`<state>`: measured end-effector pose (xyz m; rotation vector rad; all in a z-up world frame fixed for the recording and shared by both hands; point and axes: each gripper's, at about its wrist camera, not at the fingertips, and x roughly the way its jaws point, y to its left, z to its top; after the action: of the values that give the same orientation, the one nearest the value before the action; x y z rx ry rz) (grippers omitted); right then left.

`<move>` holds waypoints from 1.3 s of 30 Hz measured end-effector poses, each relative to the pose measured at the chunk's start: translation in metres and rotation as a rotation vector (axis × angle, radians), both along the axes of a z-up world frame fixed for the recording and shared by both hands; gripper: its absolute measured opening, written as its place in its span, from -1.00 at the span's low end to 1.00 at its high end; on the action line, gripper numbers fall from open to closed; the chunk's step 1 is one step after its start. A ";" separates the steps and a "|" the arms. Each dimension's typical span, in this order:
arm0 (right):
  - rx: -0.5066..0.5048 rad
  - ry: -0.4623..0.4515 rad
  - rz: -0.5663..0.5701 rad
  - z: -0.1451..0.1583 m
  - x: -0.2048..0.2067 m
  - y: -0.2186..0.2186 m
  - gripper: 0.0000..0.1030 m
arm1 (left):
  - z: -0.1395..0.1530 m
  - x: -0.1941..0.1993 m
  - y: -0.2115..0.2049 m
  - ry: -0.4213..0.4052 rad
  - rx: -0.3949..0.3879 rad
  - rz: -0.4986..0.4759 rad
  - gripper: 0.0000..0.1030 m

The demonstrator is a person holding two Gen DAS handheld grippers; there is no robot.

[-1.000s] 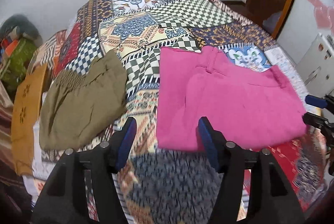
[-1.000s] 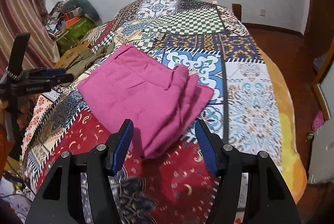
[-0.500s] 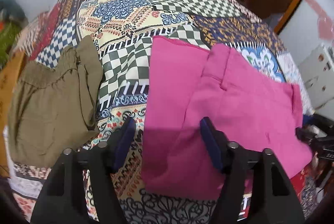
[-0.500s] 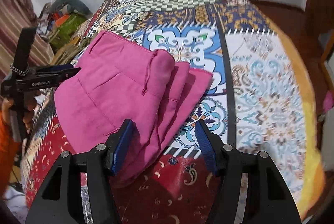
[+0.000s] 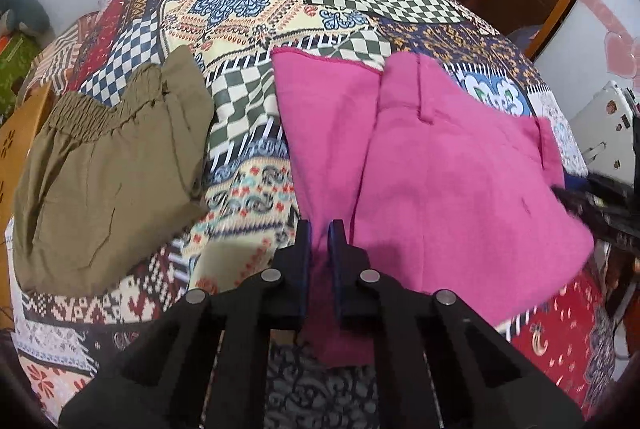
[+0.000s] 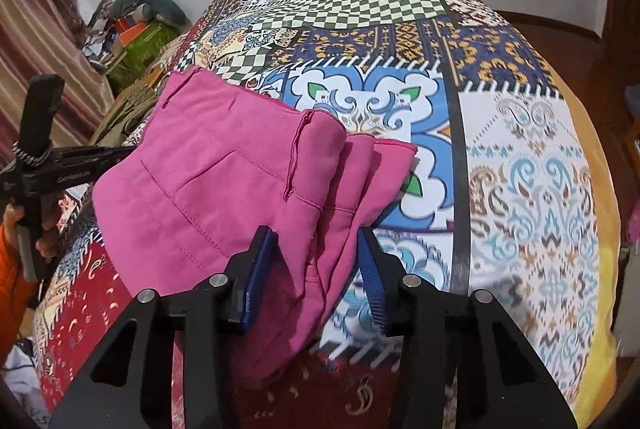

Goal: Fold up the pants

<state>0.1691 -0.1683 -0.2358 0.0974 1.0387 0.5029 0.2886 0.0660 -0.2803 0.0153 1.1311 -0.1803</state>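
Bright pink woven-fabric pants (image 5: pixel 460 189), folded into a thick multi-layer rectangle, lie flat on the patchwork-print bedspread (image 5: pixel 256 9), to the right of the olive-green folded garment (image 5: pixel 104 181) in the left wrist view and apart from it. Waistband with belt loops and a stitched pocket seam faces up; stacked layer edges fan out along the side nearest the bedspread's blue-and-white floral panel (image 6: pixel 372 109). One near corner is slightly raised off the bedspread.
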 end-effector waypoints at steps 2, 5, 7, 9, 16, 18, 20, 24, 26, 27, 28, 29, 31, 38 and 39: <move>-0.011 -0.008 0.014 -0.001 0.007 0.003 -0.25 | 0.000 -0.008 0.000 -0.009 0.028 -0.004 -0.84; -0.025 -0.020 0.036 -0.001 0.016 0.008 -0.25 | 0.000 -0.019 0.004 -0.014 0.043 0.019 -0.84; -0.029 -0.024 0.046 -0.002 0.023 0.010 -0.25 | 0.000 -0.024 0.007 -0.013 0.034 0.033 -0.84; -0.029 -0.025 0.051 -0.002 0.028 0.011 -0.25 | 0.001 -0.026 0.011 -0.009 0.027 0.045 -0.84; -0.039 -0.017 0.042 0.007 0.032 0.008 -0.24 | 0.018 -0.028 0.025 -0.010 0.031 0.088 -0.84; -0.030 -0.026 0.029 0.013 0.029 0.004 -0.24 | 0.031 -0.028 0.030 -0.036 0.007 0.094 -0.84; -0.019 -0.044 0.014 0.021 0.026 -0.002 -0.24 | 0.043 -0.025 0.029 -0.061 -0.014 0.083 -0.84; -0.002 -0.079 -0.001 0.033 0.024 -0.005 -0.24 | 0.057 -0.011 0.018 -0.083 -0.013 0.043 -0.58; 0.002 -0.084 0.005 0.035 0.026 -0.001 -0.24 | 0.059 -0.002 0.008 -0.092 -0.012 0.027 -0.46; 0.001 -0.085 0.011 0.034 0.027 0.002 -0.24 | 0.059 0.001 0.003 -0.094 -0.016 0.017 -0.46; -0.005 -0.084 0.017 0.033 0.029 0.006 -0.24 | 0.058 0.006 -0.002 -0.094 -0.022 0.004 -0.45; -0.010 -0.082 0.026 0.030 0.030 0.009 -0.24 | 0.056 0.011 -0.008 -0.090 -0.029 -0.013 -0.45; -0.021 -0.084 0.038 0.025 0.032 0.016 -0.25 | 0.050 0.020 -0.019 -0.085 -0.031 -0.043 -0.43; -0.049 -0.078 0.072 0.014 0.042 0.025 -0.61 | 0.018 0.042 -0.036 -0.063 0.026 -0.089 -0.33; -0.047 -0.086 0.077 0.016 0.043 0.025 -0.65 | 0.015 0.042 -0.034 -0.063 0.021 -0.089 -0.31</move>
<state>0.2123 -0.1431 -0.2199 -0.0061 0.9720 0.5474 0.3302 0.0319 -0.2650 0.0897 1.0699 -0.2458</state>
